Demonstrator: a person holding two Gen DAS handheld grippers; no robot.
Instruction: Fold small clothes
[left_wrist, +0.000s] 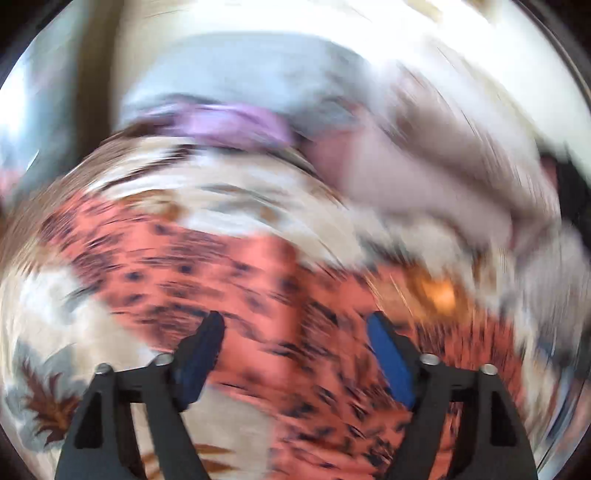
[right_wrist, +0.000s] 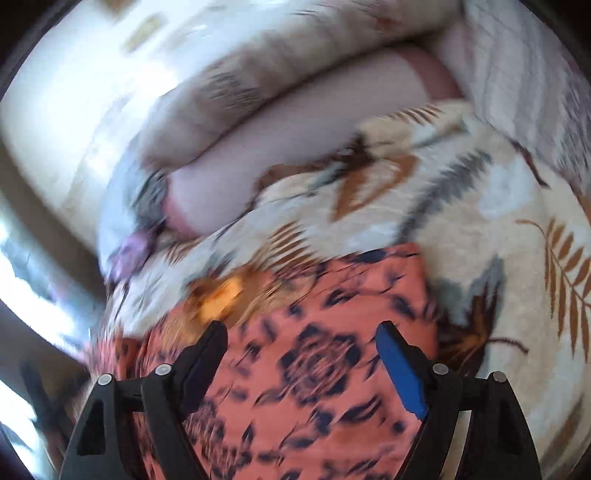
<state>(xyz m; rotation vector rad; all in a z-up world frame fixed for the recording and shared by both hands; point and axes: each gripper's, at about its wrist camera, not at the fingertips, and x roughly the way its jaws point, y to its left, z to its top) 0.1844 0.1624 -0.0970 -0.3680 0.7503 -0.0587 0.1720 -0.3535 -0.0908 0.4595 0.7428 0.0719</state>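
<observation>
Though views blur, both tools, left (left_wrist: 295, 325) and right (right_wrist: 301, 334), gape empty over coral garment (right_wrist: 314, 387).

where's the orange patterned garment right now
The orange patterned garment lies on the leaf-print bedspread, low and central in both wrist views, directly under the open right gripper, with rolled pink bedding beyond it.

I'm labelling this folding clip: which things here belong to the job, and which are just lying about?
Job:
- coral garment with dark print
- left gripper, open
- right gripper, open

Lying about:
- leaf-print bedspread
- pink pillow
- purple cloth, blurred
- small orange thing, too blurred to name
</observation>
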